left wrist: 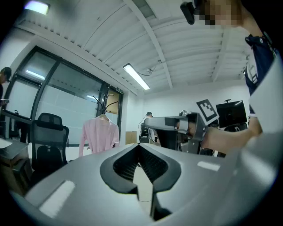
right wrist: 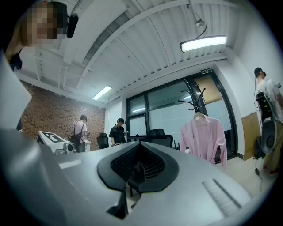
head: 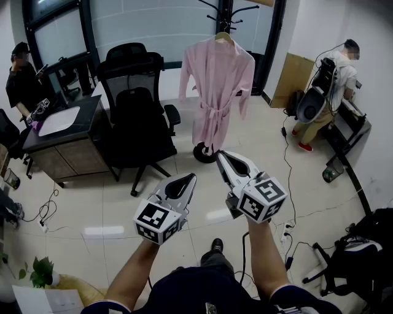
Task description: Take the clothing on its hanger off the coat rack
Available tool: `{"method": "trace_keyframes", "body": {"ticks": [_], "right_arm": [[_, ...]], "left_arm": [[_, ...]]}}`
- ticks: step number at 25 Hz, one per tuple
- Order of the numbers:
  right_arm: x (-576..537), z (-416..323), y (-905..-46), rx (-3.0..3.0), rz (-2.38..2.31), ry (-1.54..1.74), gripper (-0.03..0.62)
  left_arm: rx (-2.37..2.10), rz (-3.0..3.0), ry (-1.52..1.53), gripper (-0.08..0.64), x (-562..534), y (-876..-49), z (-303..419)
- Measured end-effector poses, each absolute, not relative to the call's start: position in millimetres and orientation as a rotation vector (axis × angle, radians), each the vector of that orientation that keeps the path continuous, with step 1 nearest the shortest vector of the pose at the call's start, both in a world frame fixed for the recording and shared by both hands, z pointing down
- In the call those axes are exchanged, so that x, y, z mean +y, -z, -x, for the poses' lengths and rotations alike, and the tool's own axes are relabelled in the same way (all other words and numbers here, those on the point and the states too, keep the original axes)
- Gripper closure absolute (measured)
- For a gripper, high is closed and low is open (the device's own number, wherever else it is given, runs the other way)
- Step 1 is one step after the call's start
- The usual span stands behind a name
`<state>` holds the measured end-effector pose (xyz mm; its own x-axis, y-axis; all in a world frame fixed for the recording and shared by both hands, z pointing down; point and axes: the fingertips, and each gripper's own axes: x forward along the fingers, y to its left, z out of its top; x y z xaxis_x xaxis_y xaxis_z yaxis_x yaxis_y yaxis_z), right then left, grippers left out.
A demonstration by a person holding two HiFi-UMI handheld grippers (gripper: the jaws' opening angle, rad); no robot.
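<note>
Pink robe [head: 215, 86] hangs well ahead of both grippers.
Left gripper [head: 187, 179] and right gripper [head: 222, 156] are closed, empty; soft, light cloth probably slips, so grip the stiff hanger [head: 224, 38] beside its hook.

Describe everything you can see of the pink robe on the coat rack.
The pink robe is a soft, thin-looking long-sleeved garment, hanging full length on a pale hanger hooked on the black coat rack. A matching belt is tied at its waist. Sleeves hang loose; nothing else seems to touch it.
</note>
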<state>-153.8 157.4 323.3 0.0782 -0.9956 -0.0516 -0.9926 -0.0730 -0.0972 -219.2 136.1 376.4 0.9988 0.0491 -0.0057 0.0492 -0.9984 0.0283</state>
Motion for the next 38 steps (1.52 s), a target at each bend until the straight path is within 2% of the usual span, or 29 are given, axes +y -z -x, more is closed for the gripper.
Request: {"method": "trace_keyframes", "body": {"ticks": [10,25,38], "right_arm": [[153.1,80.2,-322.4,2.049,2.252,0.028,0.591],[163.4,-83.4,-304.5,2.085,2.268,-0.002,0.591],[135.8,-200.0,-296.8,2.011,2.343,-0.049,0.591]], "left_arm": [[0.082,-3.12,0.03,0.549,123.6,-370.6,143.7],[-0.045,-3.144,0.089,0.549,104.7,-339.7,-10.6],[0.017,-3.158,0.114,0.549,76.5,-329.3,-126.9]]}}
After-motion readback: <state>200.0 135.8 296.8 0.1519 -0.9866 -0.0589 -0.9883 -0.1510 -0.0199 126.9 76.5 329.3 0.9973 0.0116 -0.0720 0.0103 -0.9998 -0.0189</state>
